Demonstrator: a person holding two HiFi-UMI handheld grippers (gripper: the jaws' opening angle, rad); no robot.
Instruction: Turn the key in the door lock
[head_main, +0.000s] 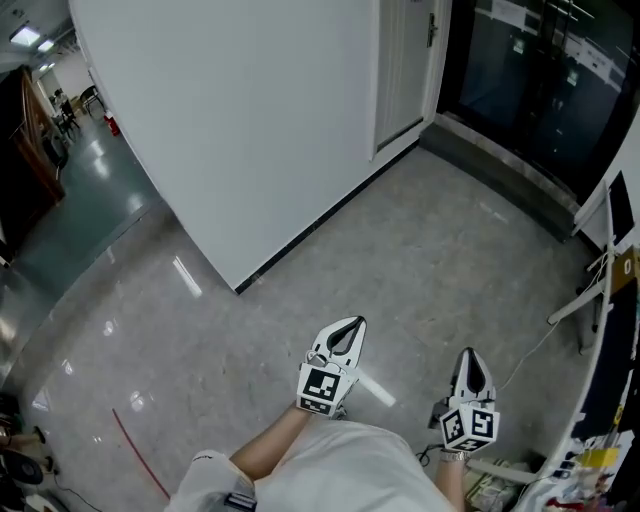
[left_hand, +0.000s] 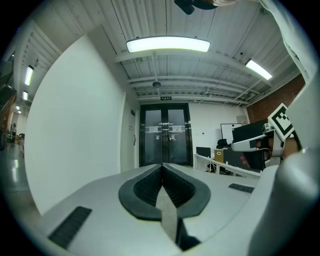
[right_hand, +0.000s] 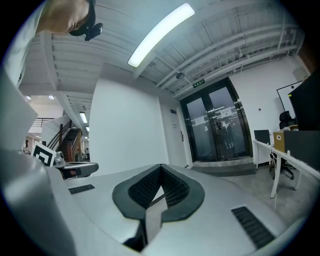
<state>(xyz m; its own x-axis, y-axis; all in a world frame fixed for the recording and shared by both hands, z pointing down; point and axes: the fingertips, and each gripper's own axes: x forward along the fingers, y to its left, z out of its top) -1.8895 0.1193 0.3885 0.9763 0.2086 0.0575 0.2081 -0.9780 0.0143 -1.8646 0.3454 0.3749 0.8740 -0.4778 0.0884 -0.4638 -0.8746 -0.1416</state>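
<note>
Down at the bottom of the head view, the left gripper (head_main: 350, 325) and the right gripper (head_main: 468, 356) point ahead over the grey floor (head_main: 400, 250). Each claw is pressed together with nothing in it. Far off, at the top middle, stands a white door (head_main: 400, 80) with a dark handle (head_main: 432, 30). Dark glass doors (head_main: 530, 70) fill the top right. No key shows from here. I think they should get close first, then open one claw, pinch the key flat and turn it slowly.

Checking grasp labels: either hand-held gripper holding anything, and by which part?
Nothing held: left hand-held gripper and right hand-held gripper both have jaws closed on nothing.
</note>
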